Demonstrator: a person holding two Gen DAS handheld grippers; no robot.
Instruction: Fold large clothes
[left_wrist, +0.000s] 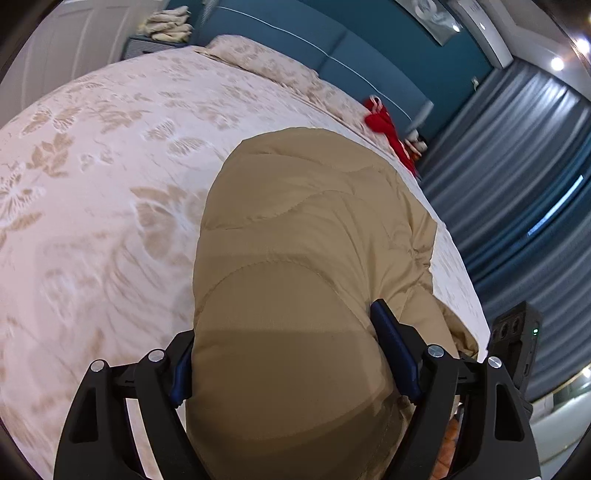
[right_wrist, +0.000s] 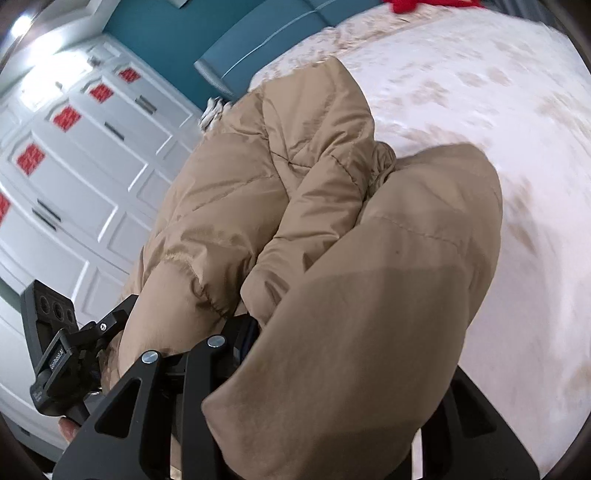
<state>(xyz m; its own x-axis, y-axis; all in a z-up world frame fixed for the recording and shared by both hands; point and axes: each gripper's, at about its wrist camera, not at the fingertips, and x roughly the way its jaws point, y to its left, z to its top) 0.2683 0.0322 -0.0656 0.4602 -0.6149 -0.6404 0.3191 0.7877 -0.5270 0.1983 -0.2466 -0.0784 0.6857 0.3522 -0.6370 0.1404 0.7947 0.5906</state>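
A tan quilted puffer jacket (left_wrist: 303, 236) lies along the near edge of a bed whose cream bedspread (left_wrist: 92, 177) carries a leaf and butterfly pattern. Both grippers have a bulging part of it in their jaws.

In the left wrist view, the left gripper (left_wrist: 284, 365) stands wide, its blue pads pressed into either side of a fat padded fold that fills the whole gap (the width comes from the bulk of the down, not from a loose hold).

In the right wrist view, the right gripper (right_wrist: 332, 376) is mostly buried under cloth. One black finger shows to the left of the fabric and the other at the lower right, and the jacket bunches thickly between them, so it reads as clamped on the jacket at a narrower spot. An elastic cuff (right_wrist: 199, 284) sits just beside that gripper.

Taking two spots along the same edge probably lets the person carry that edge over as one flap, keeping the fold straight.

A red garment (left_wrist: 384, 125) lies well apart, near the teal headboard (left_wrist: 332, 40).
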